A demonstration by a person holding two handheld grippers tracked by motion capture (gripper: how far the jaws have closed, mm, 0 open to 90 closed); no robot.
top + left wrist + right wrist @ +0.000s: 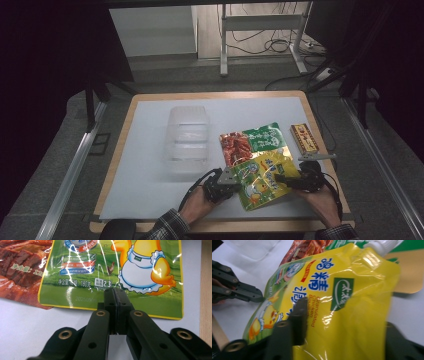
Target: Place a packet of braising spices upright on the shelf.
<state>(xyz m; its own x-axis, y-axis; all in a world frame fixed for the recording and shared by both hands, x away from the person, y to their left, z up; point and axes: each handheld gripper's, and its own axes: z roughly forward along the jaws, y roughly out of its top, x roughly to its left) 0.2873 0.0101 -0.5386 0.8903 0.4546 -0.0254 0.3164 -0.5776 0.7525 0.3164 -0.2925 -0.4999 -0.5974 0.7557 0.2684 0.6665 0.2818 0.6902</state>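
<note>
On the table (pixel 150 190), the yellow pouch (pixel 260 177) lies partly over a red-and-green packet (pixel 250 140), its left edge pinched in the closed left tool (pixel 235 182) while the right tool (pixel 280 178) seems clamped on its right side, beside a clear plastic box (pixel 187 140).

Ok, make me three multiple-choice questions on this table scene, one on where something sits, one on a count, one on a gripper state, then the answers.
1. Where is the clear plastic box?
A. left of the pouches
B. right of the pouches
C. on the yellow pouch

2. How many snack pouches lie on the white table?
A. one
B. two
C. four

3. How is the left gripper?
A. wide open above the box
B. closed on the yellow pouch edge
C. holding the small carton

Answers:
1 A, the high view shows it left of both.
2 B, yellow pouch and red-green pouch.
3 B, its fingers meet at the pouch edge.
</note>
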